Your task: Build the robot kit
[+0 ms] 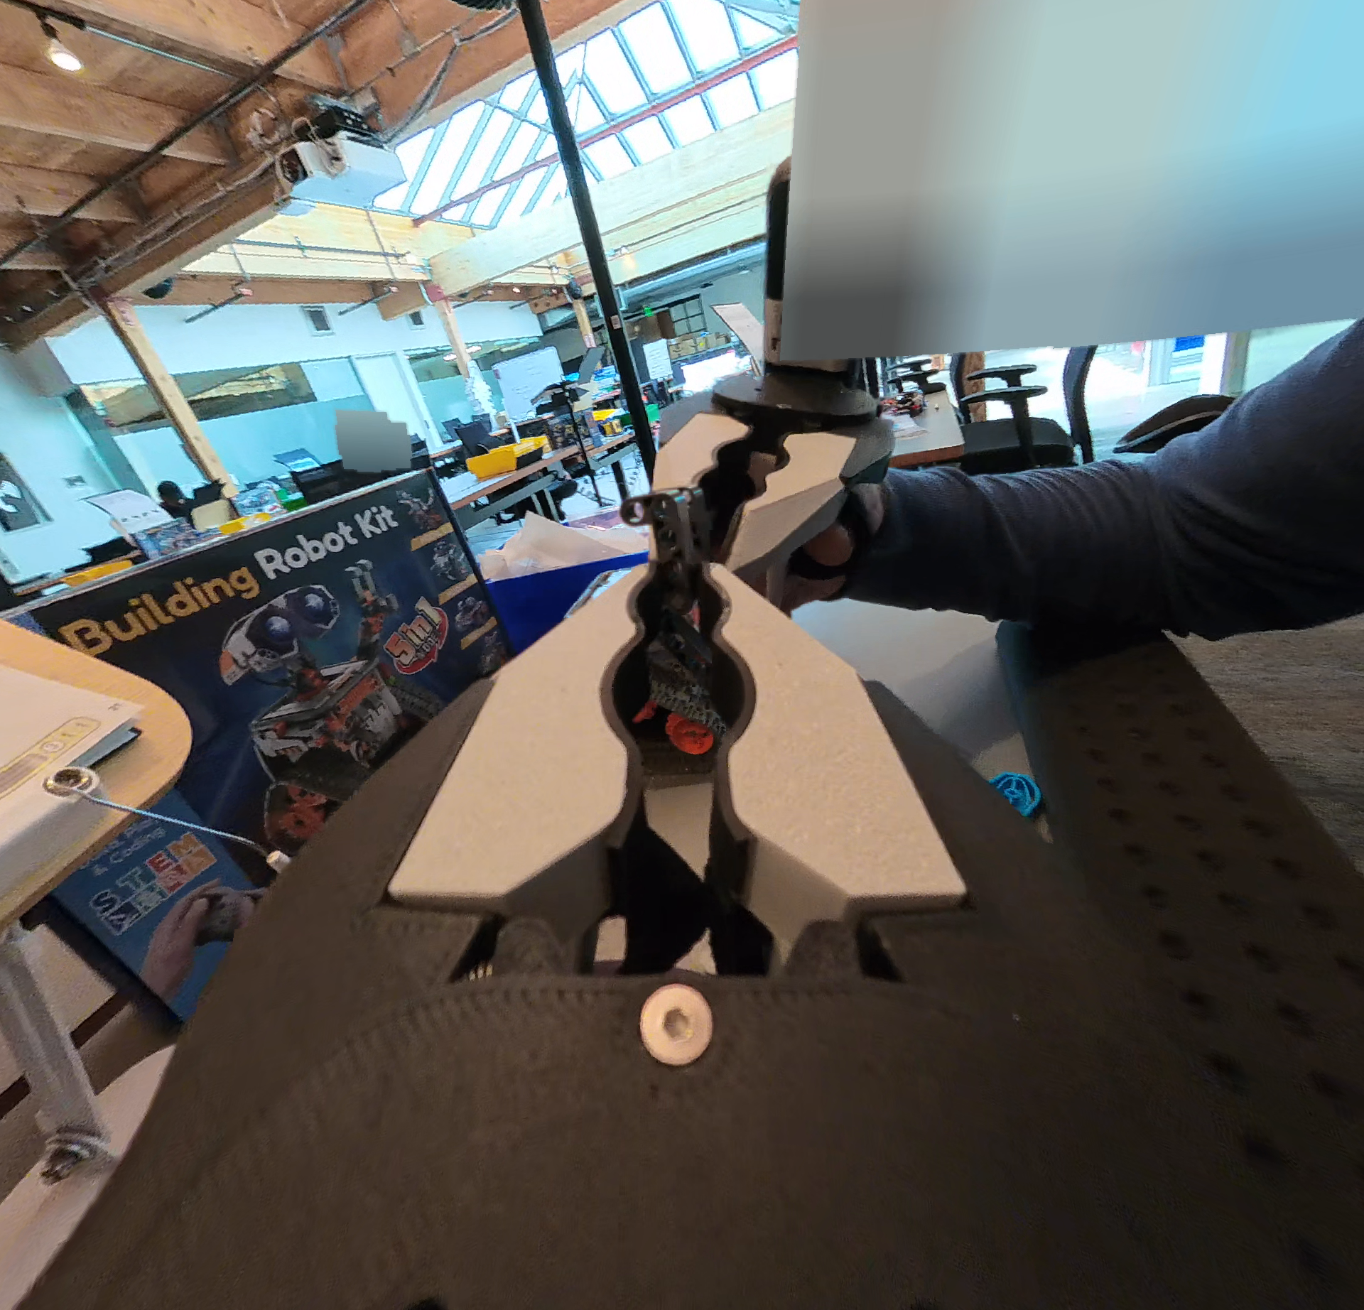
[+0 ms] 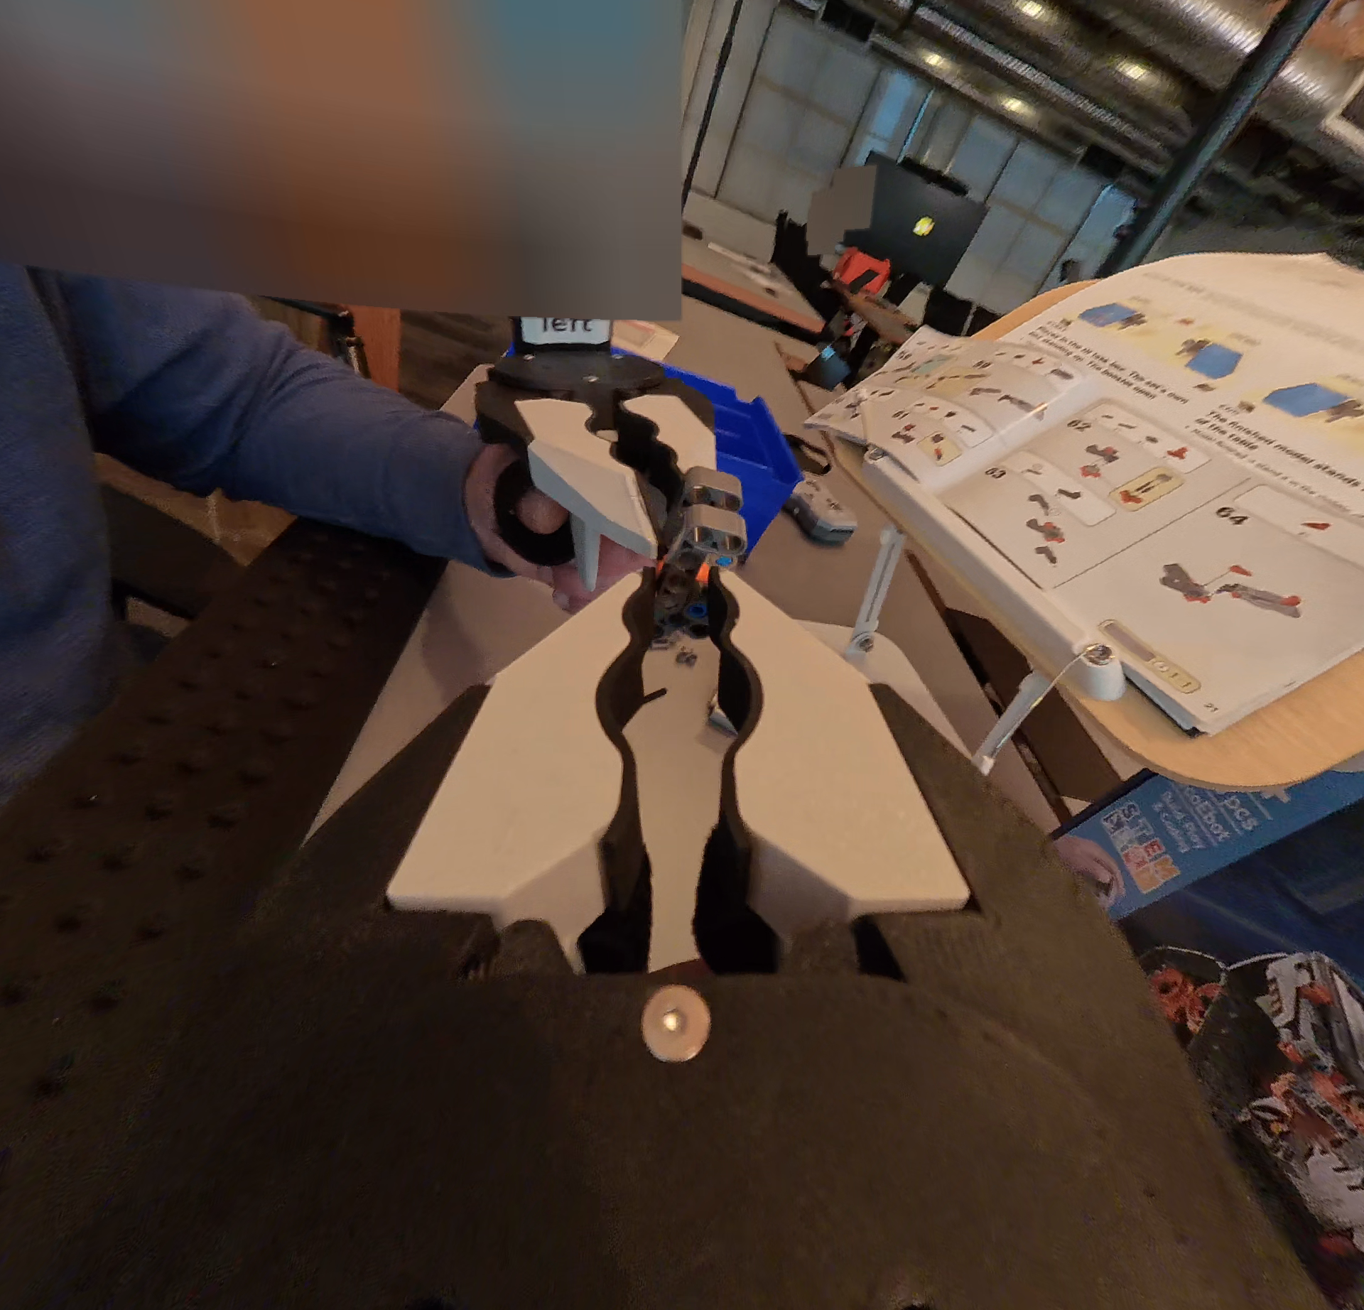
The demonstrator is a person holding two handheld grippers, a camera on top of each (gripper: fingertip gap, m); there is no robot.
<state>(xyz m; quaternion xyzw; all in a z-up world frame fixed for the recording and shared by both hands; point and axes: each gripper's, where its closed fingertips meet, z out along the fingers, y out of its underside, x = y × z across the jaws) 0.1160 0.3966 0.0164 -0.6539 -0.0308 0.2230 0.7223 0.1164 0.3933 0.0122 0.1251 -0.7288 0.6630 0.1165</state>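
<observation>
My left gripper (image 1: 675,573) is shut on a small building-brick assembly (image 1: 668,520). Its grey holed beam sticks out past my fingertips, and a grey track piece with an orange wheel (image 1: 686,732) shows in the hollow between the fingers. My right gripper (image 2: 683,587) faces it tip to tip and is shut on the assembly's dark end, which carries blue and orange pins. In the right wrist view the grey beams (image 2: 712,511) stand just above my right fingertips, held by the left gripper (image 2: 668,525). The right gripper (image 1: 710,529) also shows in the left wrist view, held by a hand in a blue sleeve.
An open instruction booklet (image 2: 1107,499) lies on a wooden stand at the right. A blue bin (image 2: 749,455) sits behind the grippers. The kit box (image 1: 280,647) stands at the left. A black perforated mat (image 1: 1181,832) covers the table, with a small blue part (image 1: 1015,793) on it. A black pole (image 1: 583,226) rises behind. Both grippers' tips are close together, under 4 cm apart.
</observation>
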